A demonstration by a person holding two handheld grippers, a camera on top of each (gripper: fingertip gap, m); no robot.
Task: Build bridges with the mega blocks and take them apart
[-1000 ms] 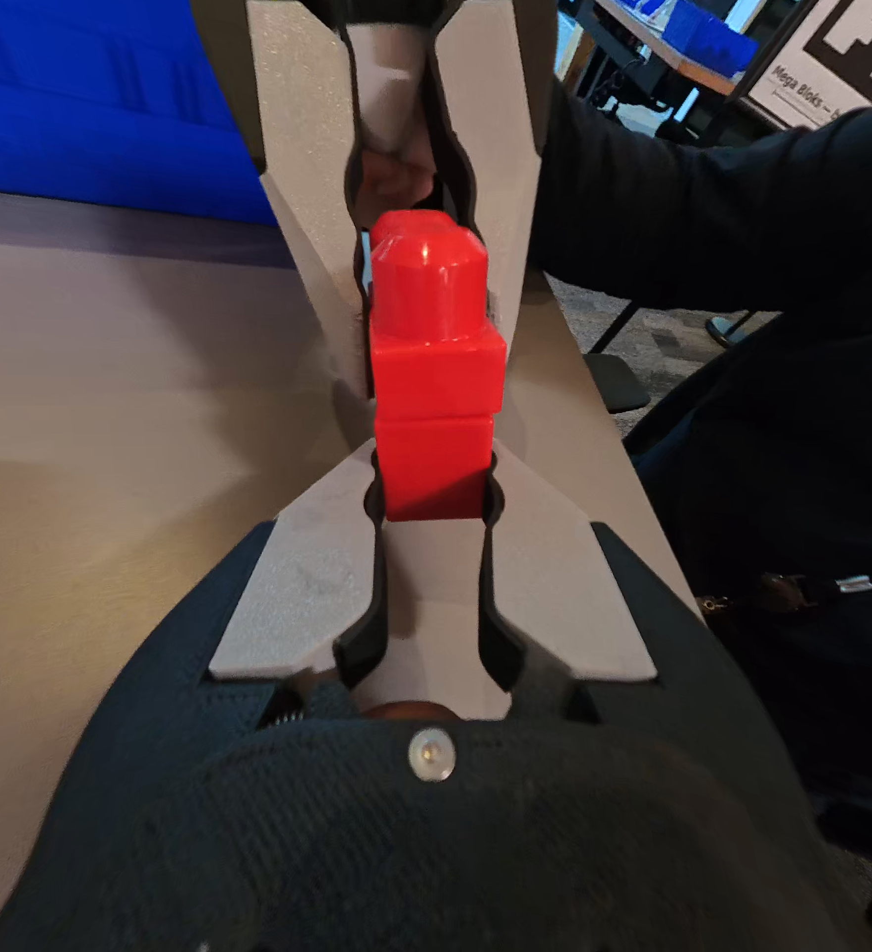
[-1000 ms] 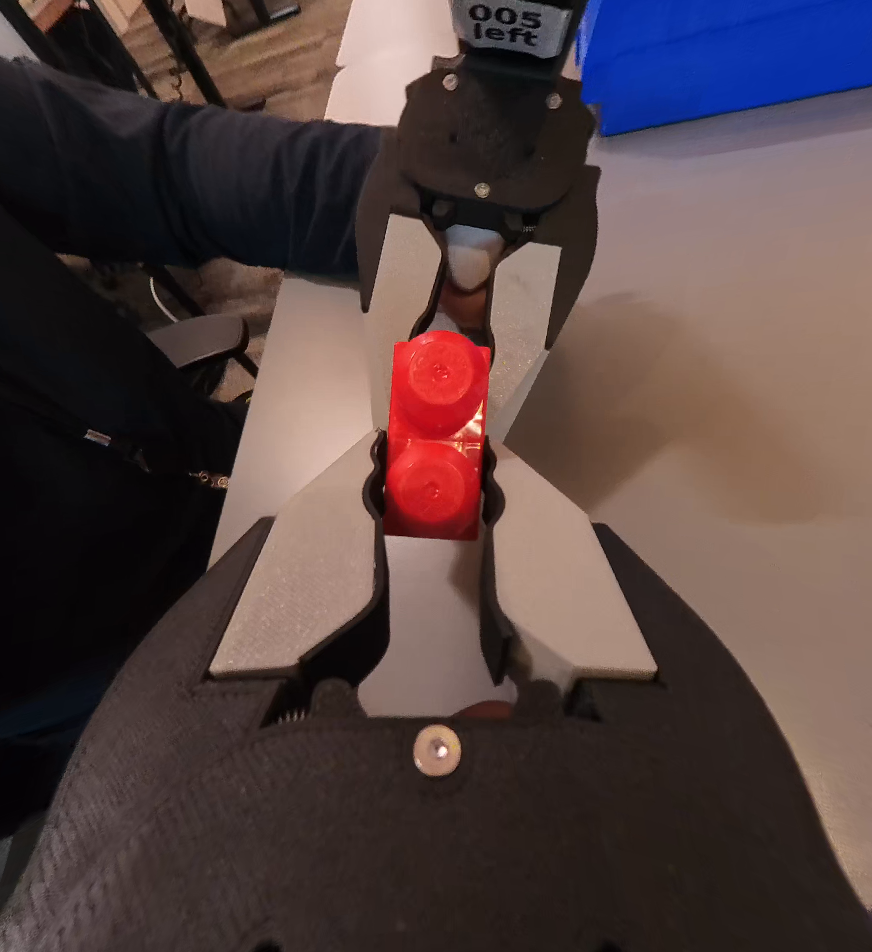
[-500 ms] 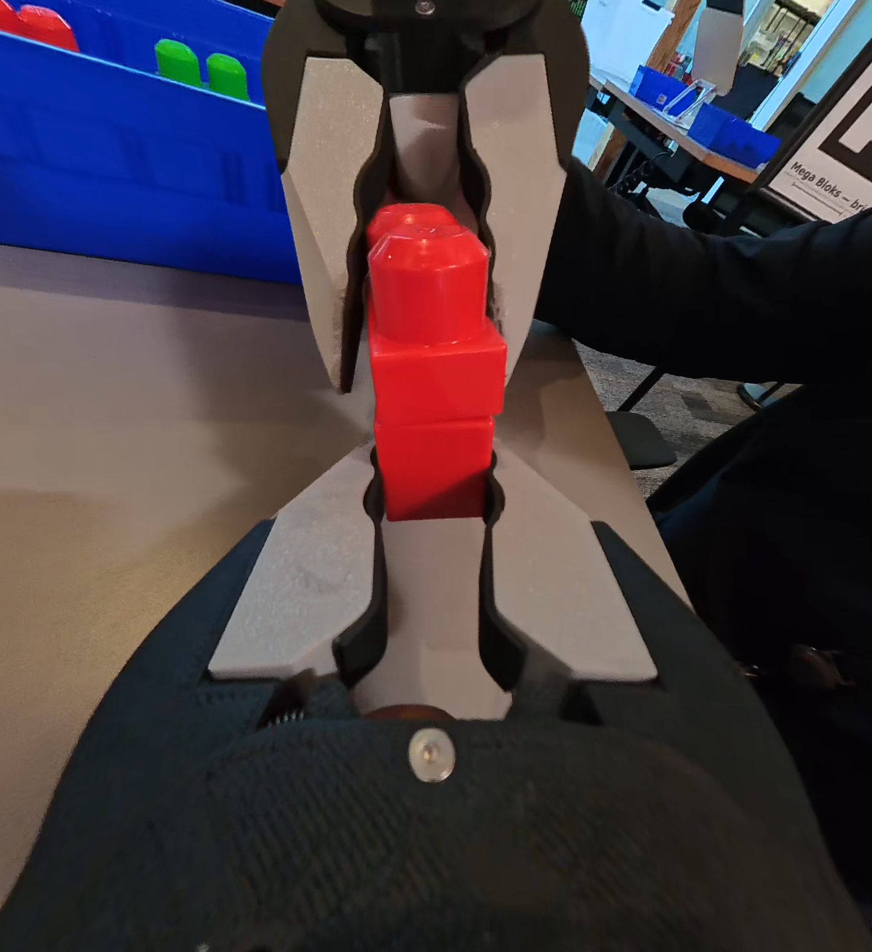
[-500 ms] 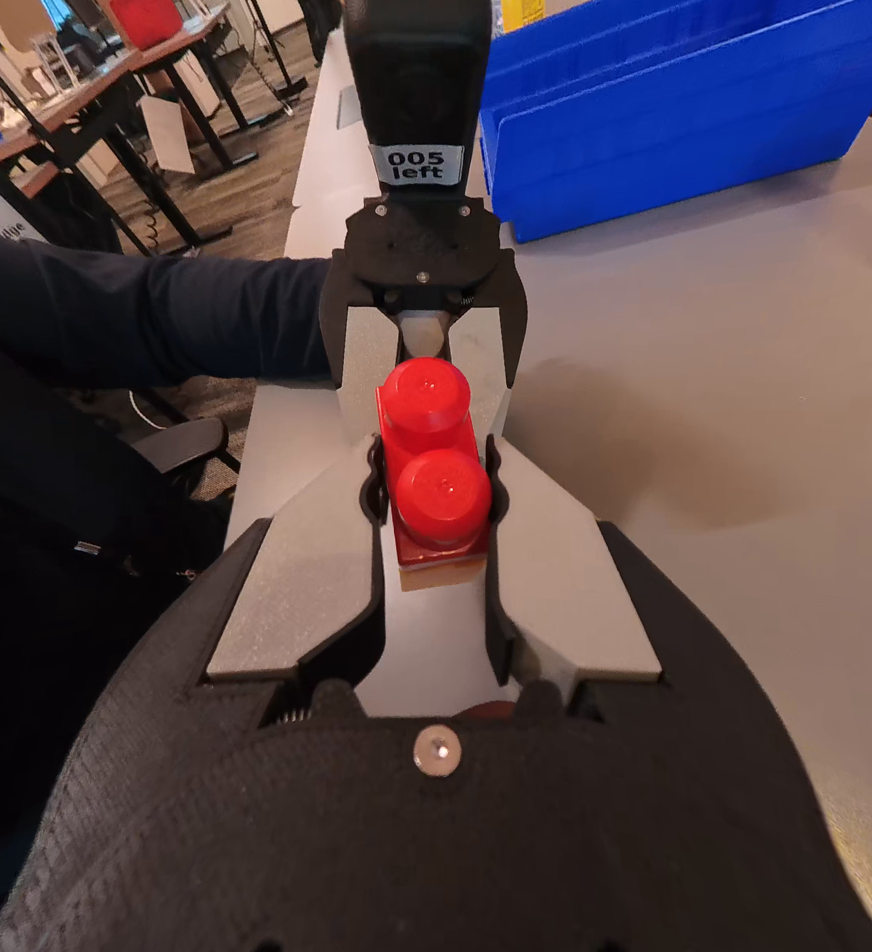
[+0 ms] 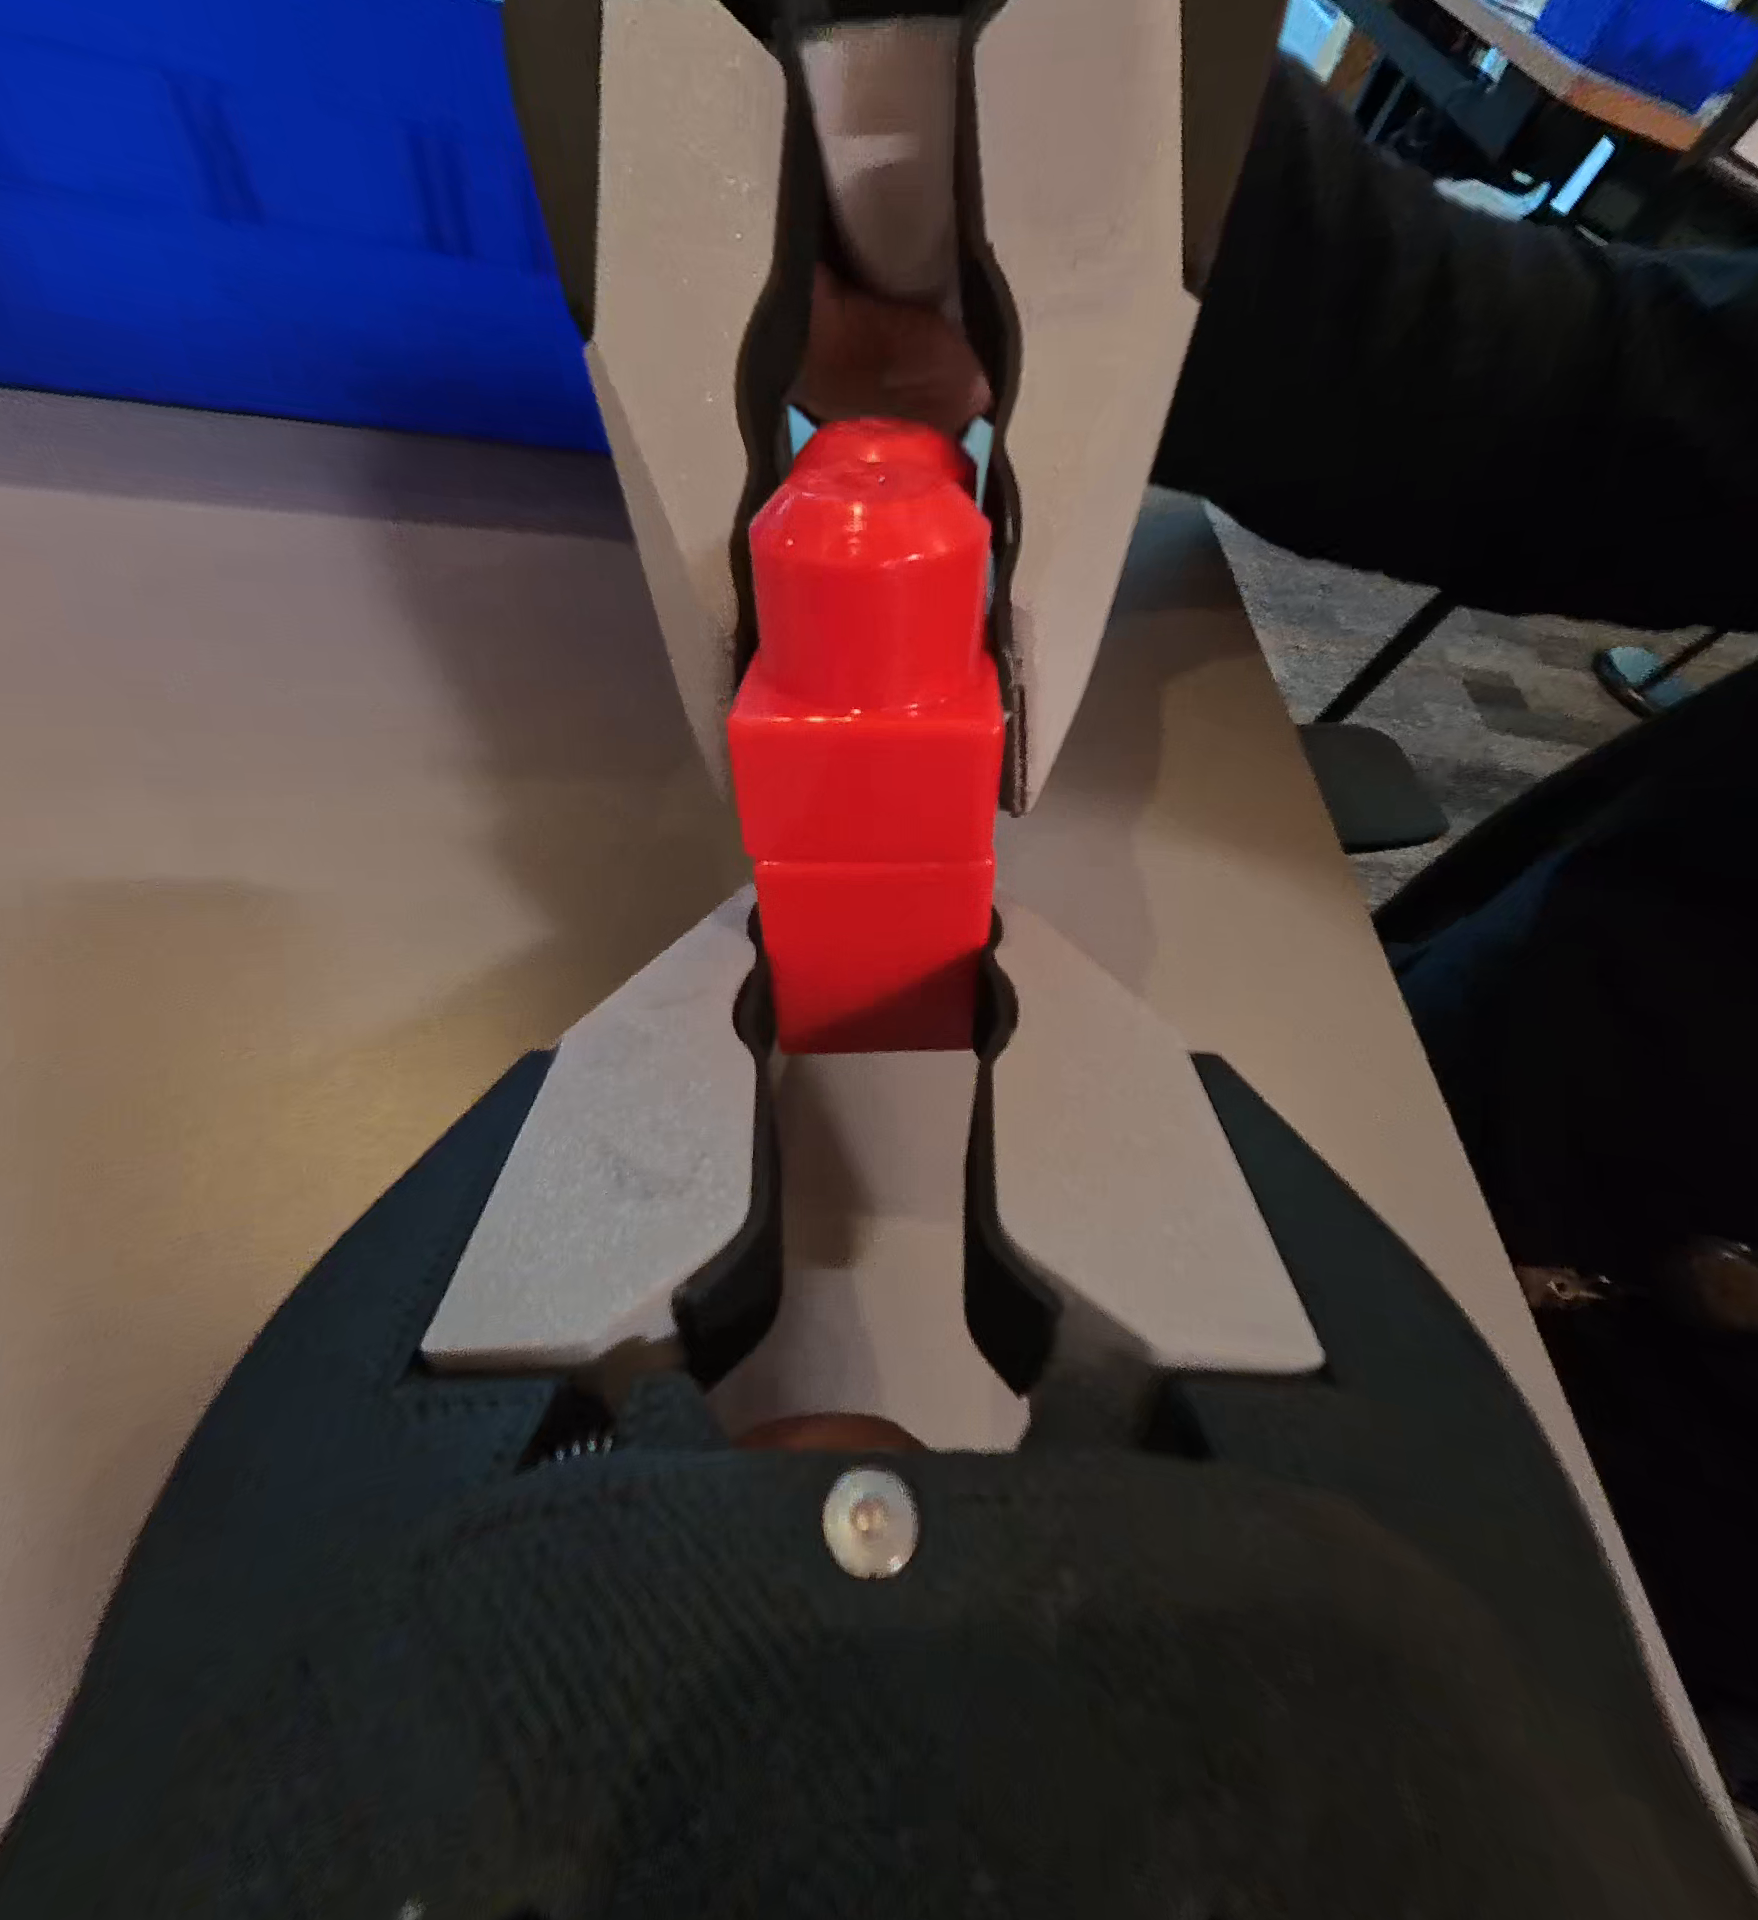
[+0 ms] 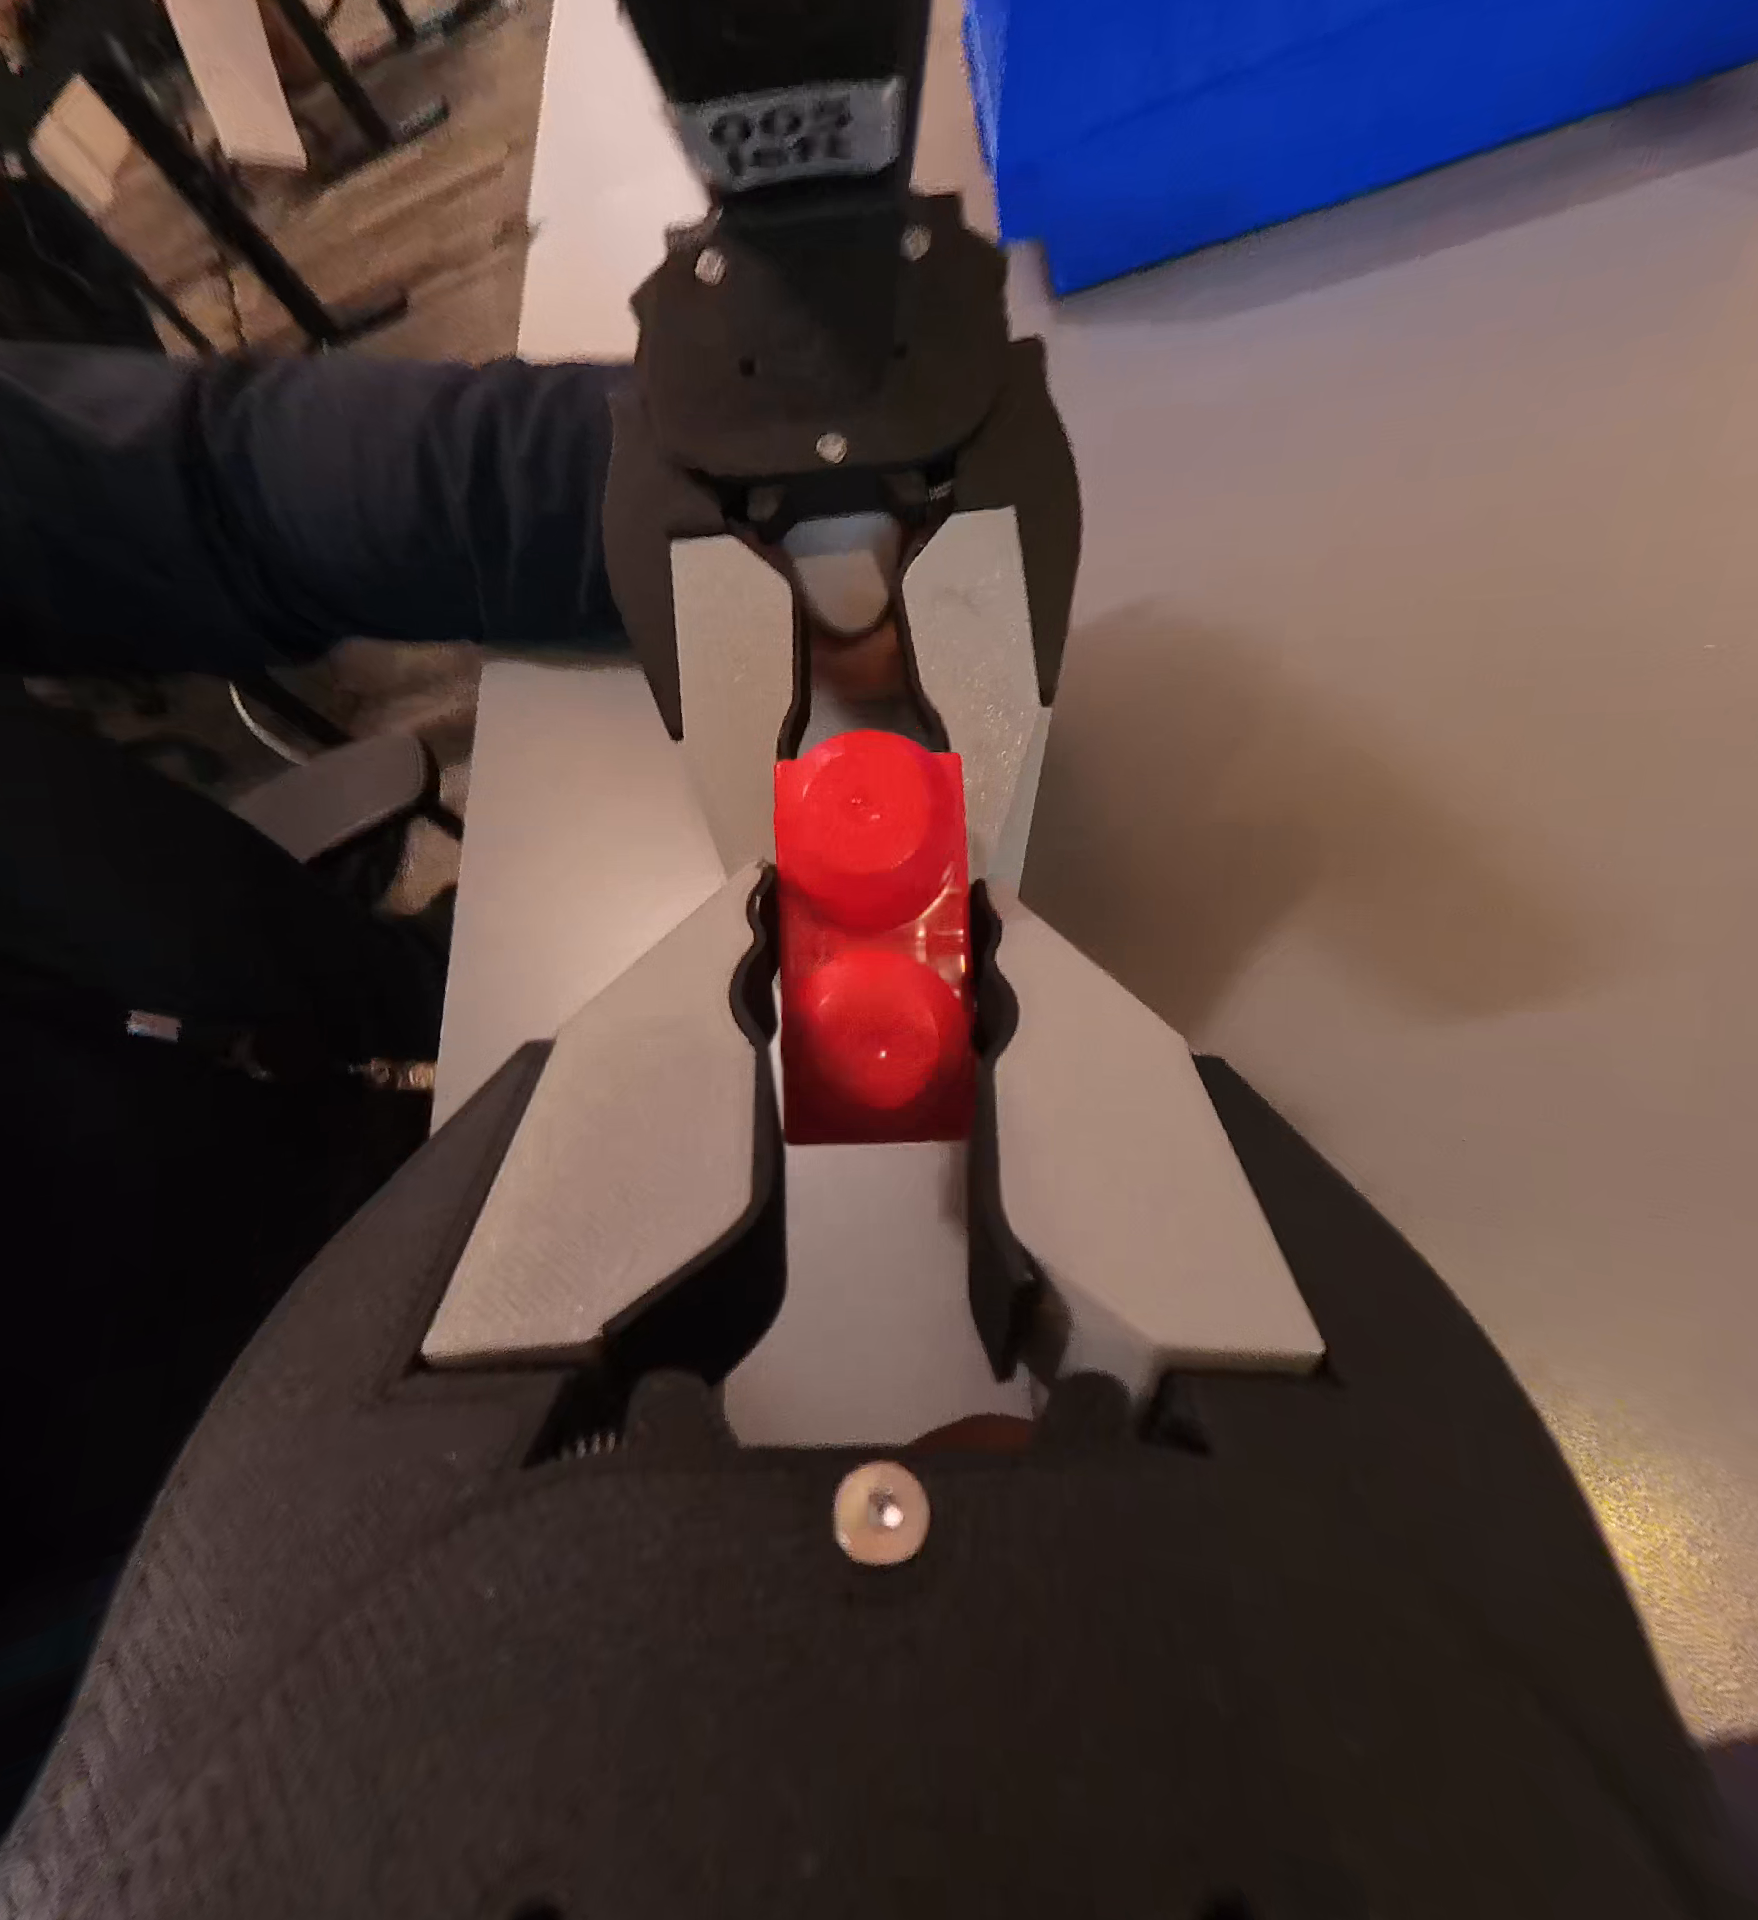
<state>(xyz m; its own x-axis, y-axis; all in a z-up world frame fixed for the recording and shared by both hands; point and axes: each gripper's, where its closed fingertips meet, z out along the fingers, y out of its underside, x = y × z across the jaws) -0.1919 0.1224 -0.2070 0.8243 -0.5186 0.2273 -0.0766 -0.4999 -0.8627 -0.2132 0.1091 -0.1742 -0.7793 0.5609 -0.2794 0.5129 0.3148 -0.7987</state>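
Two hand-held grippers meet nose to nose over a grey table point(image 5: 231, 831), each clamped on part of a stack of two red blocks held in the air between them. In the left wrist view, the left gripper point(image 5: 875, 987) has its fingers drawn in against the sides of the lower block point(image 5: 870, 935), the dark pads touching it on both flanks; the upper block point(image 5: 864, 769) sits directly on top, its nearer stud rising toward the camera and a second stud just behind. The right gripper point(image 5: 875, 665) reaches in from the far side, its grey fingers narrowed around the upper block's flanks and studs. In the right wrist view, looking down on the studs, the right gripper point(image 6: 875, 966) pinches the upper block point(image 6: 870, 935) at its near half, the pads pressed to both long sides, while the left gripper point(image 6: 859, 769), black-bodied with a labelled handle, comes in from beyond; its tips lie below the upper block, and the lower block is hidden there. A blue bin point(image 6: 1374, 125) stands on the table behind the left gripper. A person's dark sleeve point(image 6: 283, 499) extends to the left gripper's handle from the table's edge.
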